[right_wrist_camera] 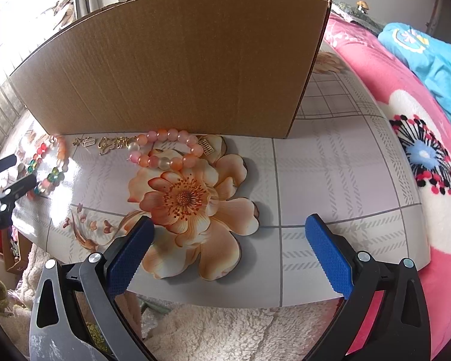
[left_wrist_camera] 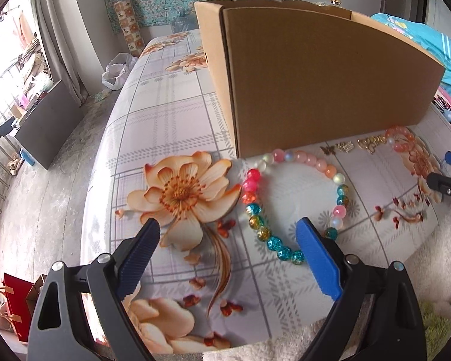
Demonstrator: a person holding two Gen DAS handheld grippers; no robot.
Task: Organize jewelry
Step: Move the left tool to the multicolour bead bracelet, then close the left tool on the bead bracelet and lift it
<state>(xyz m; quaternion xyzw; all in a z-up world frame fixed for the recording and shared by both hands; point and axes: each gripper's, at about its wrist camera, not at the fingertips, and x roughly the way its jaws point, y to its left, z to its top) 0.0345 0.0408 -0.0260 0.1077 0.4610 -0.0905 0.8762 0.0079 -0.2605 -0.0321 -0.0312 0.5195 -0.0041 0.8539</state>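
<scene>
Left wrist view, left gripper jaws spread, low over multicolored bracelet

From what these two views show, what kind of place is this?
Probably a bedroom at home. A pink blanket with flowers lies beside the flowered table, curtains hang at a window, and bracelets lie before a cardboard box.

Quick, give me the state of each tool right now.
Left tool: open, holding nothing, over the multicolored bead bracelet.
Right tool: open, holding nothing, short of the pink bead bracelet.
</scene>
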